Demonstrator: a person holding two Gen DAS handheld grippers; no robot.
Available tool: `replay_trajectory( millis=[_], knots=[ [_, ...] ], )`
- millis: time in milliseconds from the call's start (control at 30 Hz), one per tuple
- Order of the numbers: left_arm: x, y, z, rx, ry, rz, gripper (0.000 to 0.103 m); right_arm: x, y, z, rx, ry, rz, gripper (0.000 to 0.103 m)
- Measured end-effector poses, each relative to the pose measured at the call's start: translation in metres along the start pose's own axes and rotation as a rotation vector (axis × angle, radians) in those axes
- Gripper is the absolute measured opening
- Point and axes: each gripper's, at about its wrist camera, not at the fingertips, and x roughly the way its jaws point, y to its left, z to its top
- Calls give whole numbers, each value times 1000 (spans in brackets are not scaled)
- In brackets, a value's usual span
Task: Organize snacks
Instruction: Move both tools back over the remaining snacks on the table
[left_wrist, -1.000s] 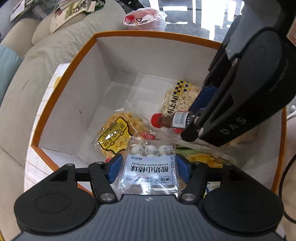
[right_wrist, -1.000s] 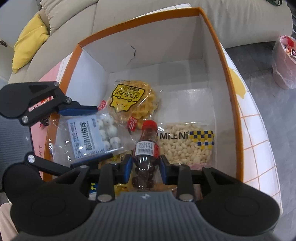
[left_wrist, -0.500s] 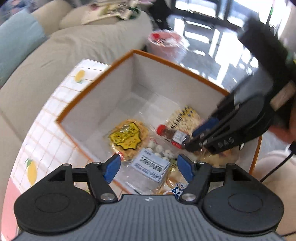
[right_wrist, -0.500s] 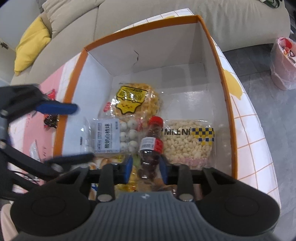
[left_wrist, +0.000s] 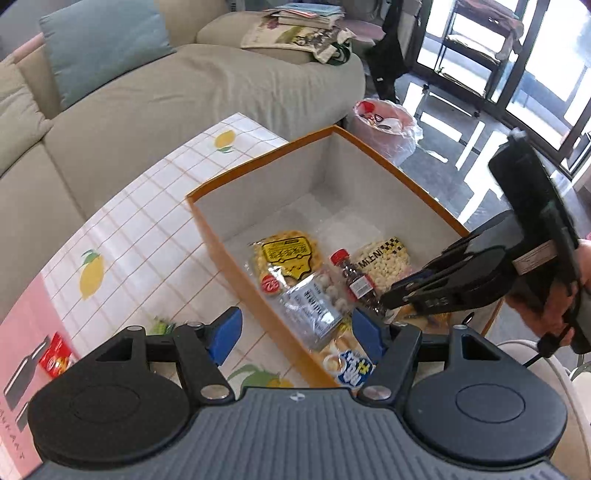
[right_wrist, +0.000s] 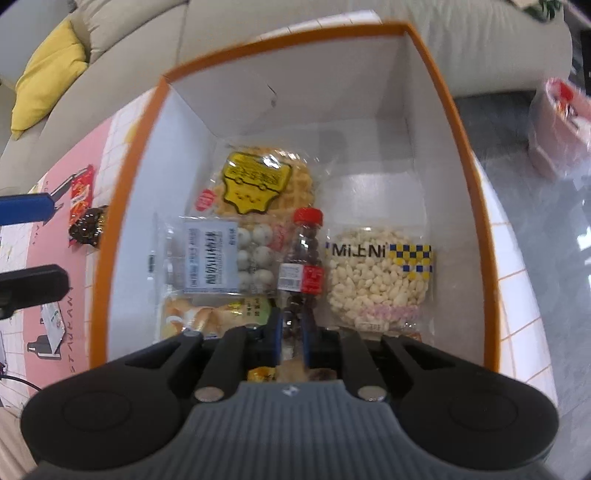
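- The little bottle (right_wrist: 303, 266) of dark sweets, red-capped, lay flat on the floor of the orange-rimmed box (right_wrist: 129, 184), cap toward twelve o'clock in my right wrist view, wedged between the bag of white-coated balls (right_wrist: 221, 258) at nine o'clock and the puffed-rice bag (right_wrist: 380, 277) at three.
- My right gripper (right_wrist: 291, 332) had its jaws drawn almost together at the bottle's base end; they looked clenched on that narrow end, though the pads' contact was partly hidden by my own body.
- The waffle pack (right_wrist: 258, 184) lay just beyond the cap, at twelve o'clock, and a pale bread pack (right_wrist: 207, 314) sat at about eight o'clock, near the box's front wall.
- My left gripper (left_wrist: 297, 332) hung above the box's near edge over the checked worktop (left_wrist: 147, 236), jaws spread and just narrowing, with nothing between them.
- To my judgement the step in hand was settling the bottle in its slot. Doing it well would mean letting go only once it rested flat, parting the jaws straight sideways so the round body would not roll onto the rice bag, then lifting clear without catching crinkly wrappers.
- Loose snacks, a red packet (right_wrist: 81, 192) and a dark wrapped piece (right_wrist: 86, 230), waited on the worktop at nine o'clock outside the box; my free left side was best placed for those.
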Motion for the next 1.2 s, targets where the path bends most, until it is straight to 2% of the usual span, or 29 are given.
replay_trajectory(
  millis=[167, 200, 267, 333, 533, 667, 800, 1000, 1033, 1200],
  knots=[
    [-26, 5, -19, -40, -18, 38, 80, -35, 21, -9, -18, -76, -6, 13],
    [-33, 7, -24, -51, -26, 45, 80, -43, 27, -13, -13, -96, 4, 15],
    [-48, 12, -38, -72, -47, 61, 80, -56, 40, -21, -7, -135, 27, 31],
    [-60, 19, -53, -116, -70, 82, 80, -66, 55, -30, -12, -179, 51, 38],
    [-96, 48, -104, -283, -143, 120, 80, -80, 108, -62, -28, -288, 151, 46],
    [-118, 66, -142, -390, -185, 212, 80, -75, 142, -82, -42, -347, 185, 53],
    [-130, 80, -179, -499, -215, 256, 80, -62, 176, -103, -89, -421, 152, 57],
    [-128, 92, -227, -621, -237, 314, 81, -38, 205, -135, -109, -496, 101, 64],
    [-125, 94, -234, -642, -239, 323, 81, -33, 209, -141, -123, -503, 87, 66],
    [-109, 102, -261, -704, -215, 337, 81, -5, 223, -160, -196, -475, 46, 67]
  ],
)
